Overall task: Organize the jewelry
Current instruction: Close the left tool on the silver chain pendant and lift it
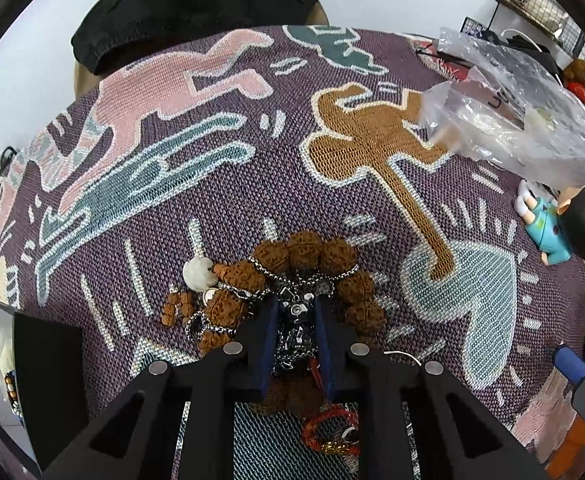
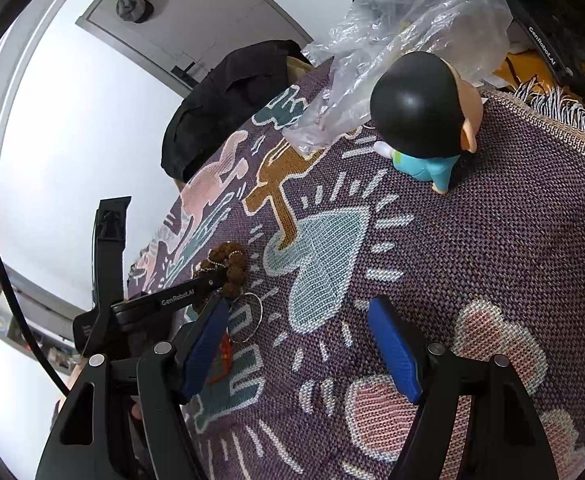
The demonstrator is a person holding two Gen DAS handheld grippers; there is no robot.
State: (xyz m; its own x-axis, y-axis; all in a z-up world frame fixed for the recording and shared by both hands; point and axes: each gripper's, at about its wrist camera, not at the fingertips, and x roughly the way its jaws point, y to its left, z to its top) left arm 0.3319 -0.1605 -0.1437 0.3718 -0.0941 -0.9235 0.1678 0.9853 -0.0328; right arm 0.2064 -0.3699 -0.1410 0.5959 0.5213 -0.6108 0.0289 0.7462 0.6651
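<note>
A pile of jewelry lies on the patterned purple cloth [image 1: 252,128]: a brown seed-bead bracelet [image 1: 304,254] with a white bead [image 1: 199,273], a tangled silver chain [image 1: 294,320] and a red bracelet [image 1: 328,424]. My left gripper [image 1: 297,316] is narrowed onto the silver chain, its blue pads either side of it. In the right wrist view the left gripper [image 2: 216,280] sits at the bead pile [image 2: 228,266], beside a thin wire hoop [image 2: 248,318]. My right gripper [image 2: 300,344] is open and empty above the cloth.
A crumpled clear plastic bag [image 1: 520,120] lies at the far right. A toy figure with a black head and blue clothes [image 2: 424,120] stands on the cloth. A black open box [image 1: 48,364] is at the left edge. A black garment [image 1: 196,4] hangs at the back.
</note>
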